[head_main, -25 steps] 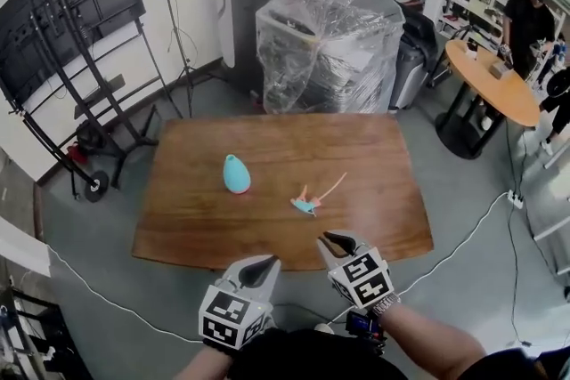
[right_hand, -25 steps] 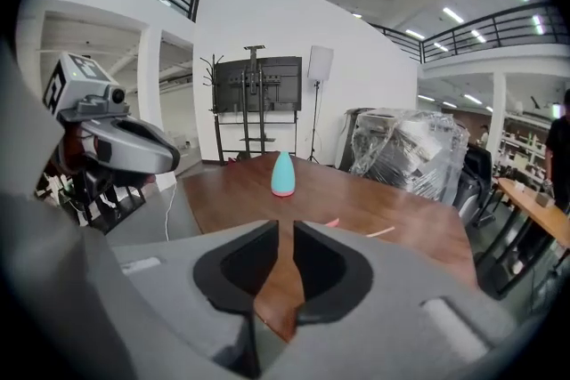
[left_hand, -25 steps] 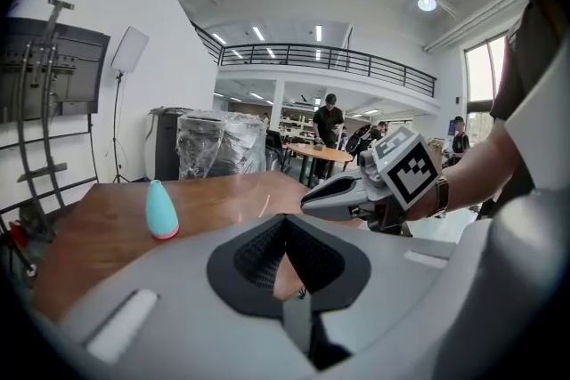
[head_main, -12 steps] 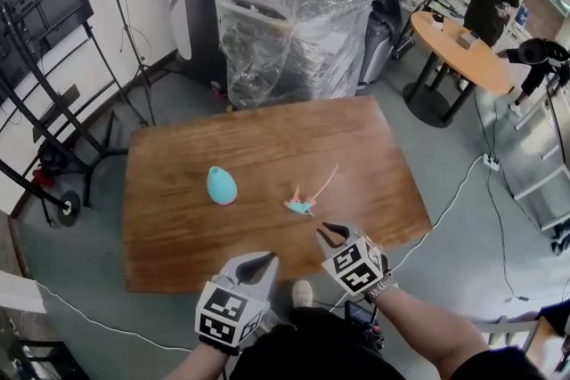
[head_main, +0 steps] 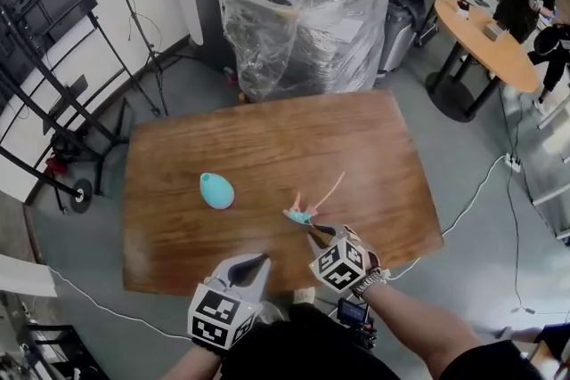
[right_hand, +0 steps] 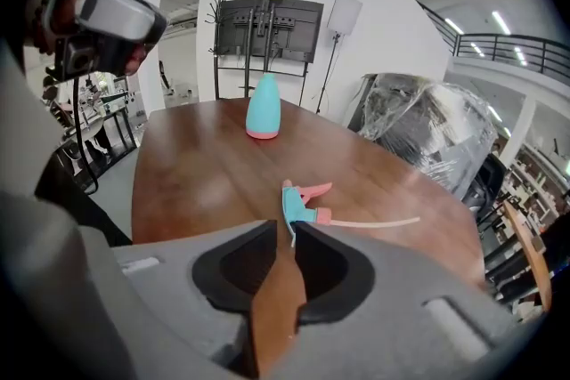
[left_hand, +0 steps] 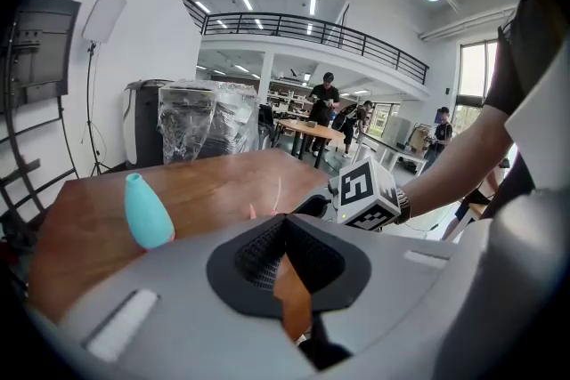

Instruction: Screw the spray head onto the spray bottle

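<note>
On the wooden table [head_main: 267, 138], near its front edge, the spray head [head_main: 301, 214] lies on its side. It has a teal body and a pink trigger, and its thin pink tube [head_main: 331, 189] points away from you, to the right. To its left, clearly apart from it, the teal spray bottle [head_main: 216, 190] stands upright with nothing on its neck. Your right gripper [head_main: 318, 231] hovers just before the spray head. Its jaws are a little apart and press on nothing; only table wood shows in the narrow gap. Your left gripper [head_main: 256, 261] is by the front edge of the table, with its jaws together and empty. Behind the table stands a big load wrapped in clear plastic [head_main: 303, 13]. At the left you have a black screen stand [head_main: 44, 58].
</note>
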Tool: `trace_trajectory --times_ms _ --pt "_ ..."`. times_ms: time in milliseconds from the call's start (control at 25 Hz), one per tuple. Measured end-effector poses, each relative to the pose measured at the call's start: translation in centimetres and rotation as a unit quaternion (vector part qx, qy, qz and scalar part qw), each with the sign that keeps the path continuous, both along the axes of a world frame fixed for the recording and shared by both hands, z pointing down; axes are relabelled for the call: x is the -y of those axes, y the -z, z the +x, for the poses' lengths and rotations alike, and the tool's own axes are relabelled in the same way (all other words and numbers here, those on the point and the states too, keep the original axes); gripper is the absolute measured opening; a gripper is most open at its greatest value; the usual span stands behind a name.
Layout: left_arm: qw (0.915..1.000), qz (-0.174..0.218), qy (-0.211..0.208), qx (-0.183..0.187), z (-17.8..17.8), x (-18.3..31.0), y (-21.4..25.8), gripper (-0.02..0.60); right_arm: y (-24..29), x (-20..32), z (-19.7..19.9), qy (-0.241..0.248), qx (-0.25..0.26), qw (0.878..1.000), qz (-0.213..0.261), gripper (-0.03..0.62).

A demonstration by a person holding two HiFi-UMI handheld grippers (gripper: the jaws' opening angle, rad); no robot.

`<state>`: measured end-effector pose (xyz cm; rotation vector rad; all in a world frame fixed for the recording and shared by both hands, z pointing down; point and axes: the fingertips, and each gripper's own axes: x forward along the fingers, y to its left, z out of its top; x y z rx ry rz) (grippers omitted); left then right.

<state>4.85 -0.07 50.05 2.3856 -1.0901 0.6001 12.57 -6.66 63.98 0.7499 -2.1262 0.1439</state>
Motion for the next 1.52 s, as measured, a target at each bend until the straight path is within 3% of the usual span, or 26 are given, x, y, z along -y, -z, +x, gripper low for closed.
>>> trace_trajectory --times_ms 480,1080,1320,1520 --pt "0.9993 -0.022 0.022 0.021 0.0 1.6 -1.2 0.017 -3.5 1.5 0.1 0.020 -0.003 0.999 -0.030 0.052" --pt "0.9993 -0.020 -0.027 0.015 -1.5 3.3 -1.4 0.017 -4.5 1.8 0.1 -0.020 -0.029 0.999 -0.034 0.011" --pt "0.9989 -0.016 -0.044 0.010 -2.0 4.2 -1.3 0.017 -2.5 1.8 0.4 -0.042 0.001 0.998 -0.046 0.002" --pt "0.9983 -0.010 -0.057 0.001 -2.5 4.7 -1.1 0.017 0.4 1.7 0.4 -0.052 0.055 0.995 -0.061 -0.002"
